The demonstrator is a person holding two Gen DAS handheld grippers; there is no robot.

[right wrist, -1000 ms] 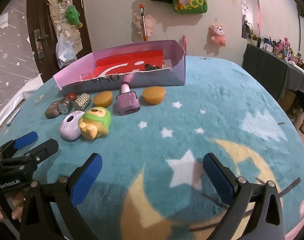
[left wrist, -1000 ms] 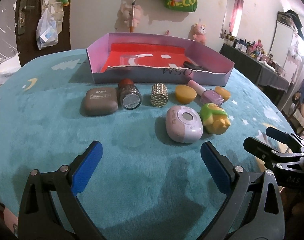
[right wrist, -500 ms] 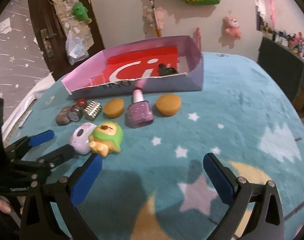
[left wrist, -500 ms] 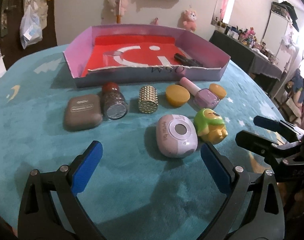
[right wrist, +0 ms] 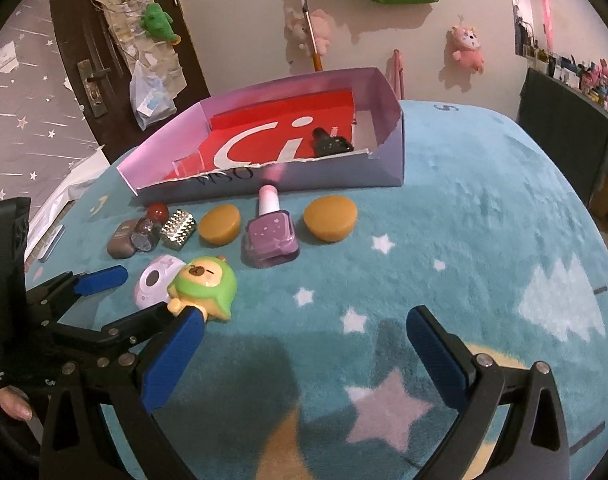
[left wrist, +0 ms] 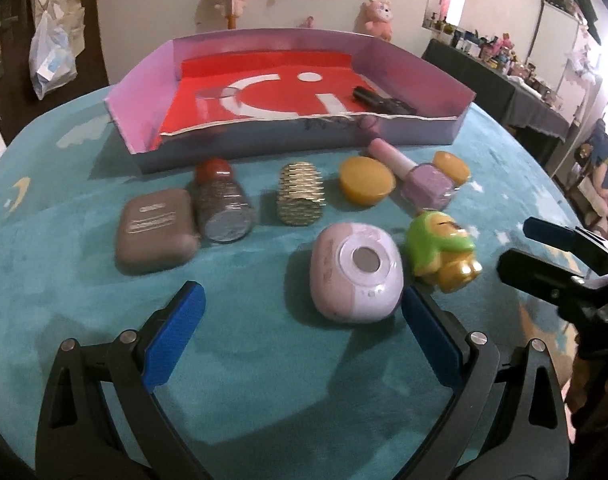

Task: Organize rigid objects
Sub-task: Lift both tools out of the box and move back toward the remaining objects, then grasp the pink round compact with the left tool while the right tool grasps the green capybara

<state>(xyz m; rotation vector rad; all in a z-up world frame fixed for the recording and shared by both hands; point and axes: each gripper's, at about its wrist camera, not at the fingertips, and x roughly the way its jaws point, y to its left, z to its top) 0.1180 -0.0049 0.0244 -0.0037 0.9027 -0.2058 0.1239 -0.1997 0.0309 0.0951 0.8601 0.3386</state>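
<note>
Tabletop (right wrist: 504, 216): teal plush cover with stars and moon; broad bare stretch to the right and front, rounded edge falling away at right.
Box (left wrist: 420, 68): shallow, lilac walls, red-lined floor, open top, at the far side; near wall torn along its rim. Contents: one dark bottle (right wrist: 331, 143) lying in the right end; rest of floor bare.
Left gripper (left wrist: 299, 324): fingers spread wide, holding nothing, low over the cover; right pad just beside the lilac case (left wrist: 356, 272).
Right gripper (right wrist: 304, 356): fingers spread wide, holding nothing, over open cover.
Front row: lilac case, green-hooded figurine (right wrist: 203, 288) touching it.
Back row, before the box, left to right: brown case (left wrist: 155, 232), glitter jar (left wrist: 221, 208), gold studded cylinder (left wrist: 299, 199), amber puck (left wrist: 366, 180), nail polish bottle (right wrist: 269, 232), second amber puck (right wrist: 330, 218).
</note>
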